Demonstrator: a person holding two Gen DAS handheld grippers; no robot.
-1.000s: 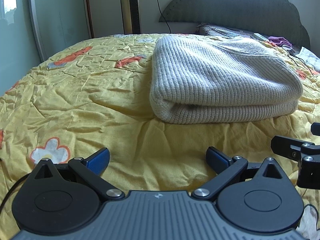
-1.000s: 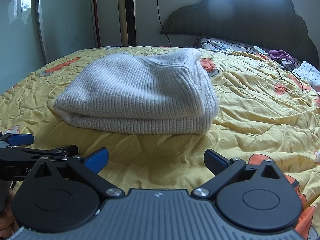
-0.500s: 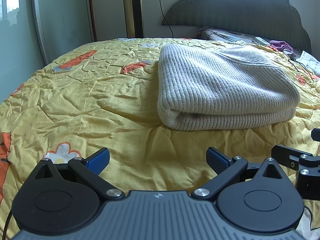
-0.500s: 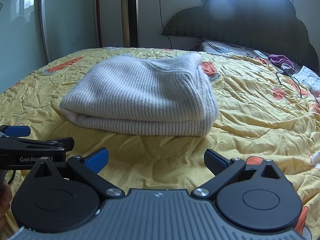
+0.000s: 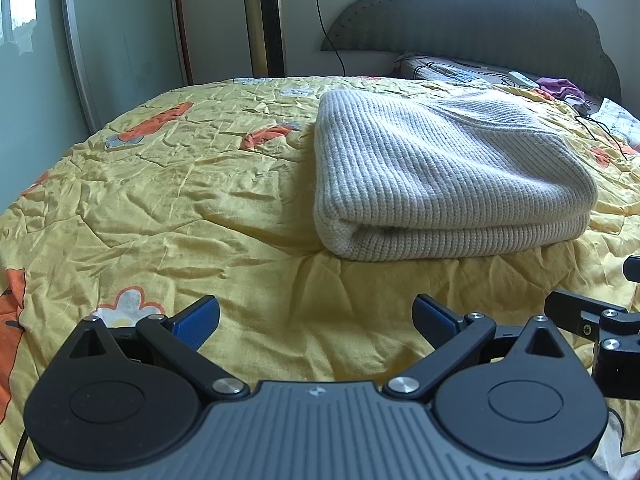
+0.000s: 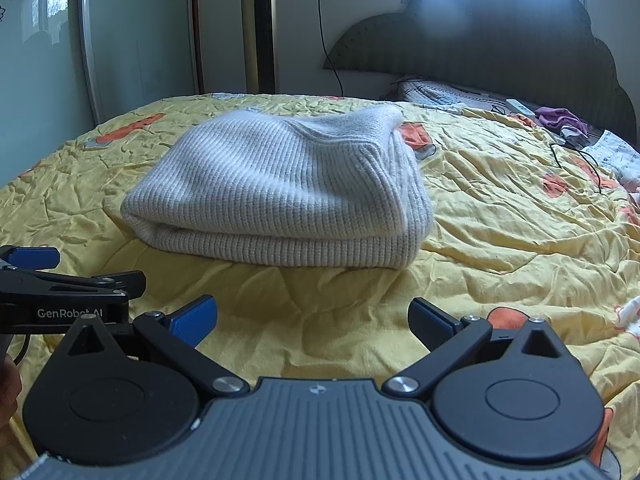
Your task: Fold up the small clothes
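Left wrist view: set low over the near edge of the bed (image 5: 168,200), facing along the left gripper (image 5: 316,322) toward the headboard (image 5: 480,28); the folded sweater (image 5: 440,176) lies near, right of centre. The right gripper (image 5: 592,320) enters at the right edge.

Right wrist view: same low station at the near edge, facing the headboard (image 6: 500,40) along the right gripper (image 6: 312,320); sweater (image 6: 288,192) left of centre. The left gripper (image 6: 60,296) enters at the left edge.

Shared: sweater, bed (image 6: 500,220), headboard, tower fan (image 5: 266,16) (image 6: 260,28).
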